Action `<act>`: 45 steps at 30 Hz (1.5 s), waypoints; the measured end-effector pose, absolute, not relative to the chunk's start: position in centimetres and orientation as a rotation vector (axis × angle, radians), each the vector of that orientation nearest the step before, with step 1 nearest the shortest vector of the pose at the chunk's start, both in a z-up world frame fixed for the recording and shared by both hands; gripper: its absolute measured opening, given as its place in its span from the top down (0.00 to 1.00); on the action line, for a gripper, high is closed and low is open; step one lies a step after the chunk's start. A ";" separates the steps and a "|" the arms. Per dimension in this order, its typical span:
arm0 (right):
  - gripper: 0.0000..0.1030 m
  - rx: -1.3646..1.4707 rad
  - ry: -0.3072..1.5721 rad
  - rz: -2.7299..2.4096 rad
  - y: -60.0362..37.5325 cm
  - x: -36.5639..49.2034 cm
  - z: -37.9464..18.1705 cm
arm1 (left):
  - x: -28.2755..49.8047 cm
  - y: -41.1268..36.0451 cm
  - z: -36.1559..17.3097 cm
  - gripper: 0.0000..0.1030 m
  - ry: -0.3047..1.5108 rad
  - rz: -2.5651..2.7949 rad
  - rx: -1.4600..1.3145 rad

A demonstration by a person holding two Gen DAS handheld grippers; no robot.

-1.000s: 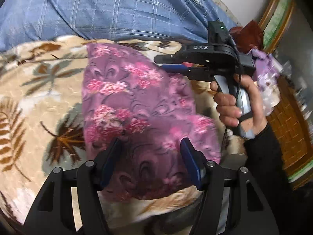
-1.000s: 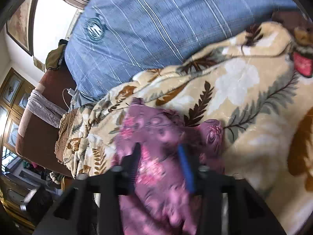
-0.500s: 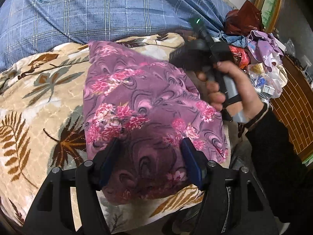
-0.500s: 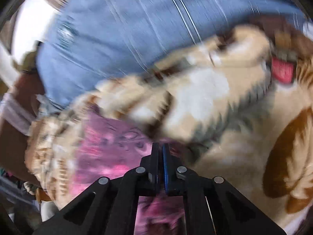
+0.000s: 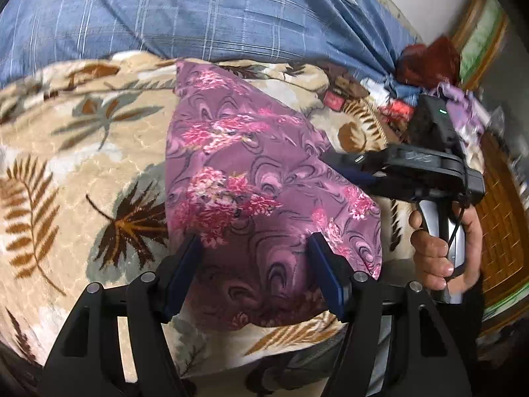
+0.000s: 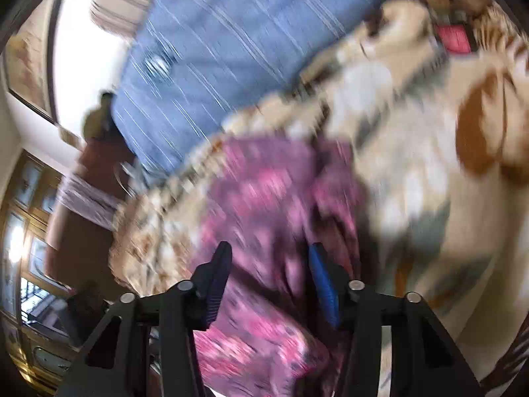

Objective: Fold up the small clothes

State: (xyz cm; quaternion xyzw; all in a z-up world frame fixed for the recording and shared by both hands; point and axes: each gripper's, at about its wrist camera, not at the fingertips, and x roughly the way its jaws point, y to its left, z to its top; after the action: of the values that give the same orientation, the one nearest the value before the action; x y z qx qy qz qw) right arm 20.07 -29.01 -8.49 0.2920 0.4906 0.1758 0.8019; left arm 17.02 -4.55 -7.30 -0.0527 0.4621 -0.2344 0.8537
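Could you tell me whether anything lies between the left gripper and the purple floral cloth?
Nothing visible does: the left gripper hangs open directly over the near part of the purple floral cloth.

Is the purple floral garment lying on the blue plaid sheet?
No, the purple floral garment lies on the beige leaf-print blanket; the blue plaid sheet is behind it.

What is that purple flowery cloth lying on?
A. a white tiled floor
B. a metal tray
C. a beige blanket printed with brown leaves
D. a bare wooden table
C: the purple flowery cloth lies spread over a beige blanket printed with brown and grey leaves, with a blue checked fabric bunched up behind it.
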 end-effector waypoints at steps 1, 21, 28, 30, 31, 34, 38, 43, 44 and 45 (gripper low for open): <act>0.62 0.648 1.079 0.381 -29.0 20.3 -9.4 | 16.9 -5.2 -7.2 0.35 0.966 -0.479 -0.072; 0.48 0.599 0.900 0.319 -33.0 18.0 -7.1 | 15.1 -5.9 -5.8 0.30 0.943 -0.524 -0.011; 0.36 0.698 0.956 0.335 -32.5 19.6 -8.6 | 20.4 0.5 -6.7 0.28 1.041 -0.445 -0.436; 0.36 0.730 0.965 0.324 -32.8 19.9 -9.3 | 22.8 1.5 -7.6 0.28 1.056 -0.447 -0.517; 0.36 0.741 0.964 0.332 -33.0 20.0 -9.3 | 23.9 2.0 -8.2 0.28 1.069 -0.437 -0.551; 0.34 0.819 0.985 0.413 -33.6 21.4 -9.2 | 27.4 2.7 -9.5 0.28 1.113 -0.441 -0.647; 0.32 0.783 1.094 0.394 -33.6 25.1 -10.2 | 30.8 1.4 -10.4 0.28 1.155 -0.471 -0.630; 0.47 0.804 1.085 0.391 -33.5 27.1 -12.0 | 34.9 1.1 -13.8 0.28 1.227 -0.488 -0.757; 0.54 0.769 1.075 0.387 -33.2 27.0 -11.8 | 35.3 1.0 -14.1 0.28 1.231 -0.506 -0.785; 0.54 0.744 1.070 0.388 -32.9 26.9 -11.6 | 35.5 0.8 -14.2 0.29 1.226 -0.527 -0.807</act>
State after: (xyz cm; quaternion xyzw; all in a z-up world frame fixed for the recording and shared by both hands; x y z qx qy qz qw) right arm 26.90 -32.93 -11.63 0.3439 0.4946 0.1793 0.7778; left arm 35.51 0.84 -14.20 -0.3639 0.5528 -0.2376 0.7110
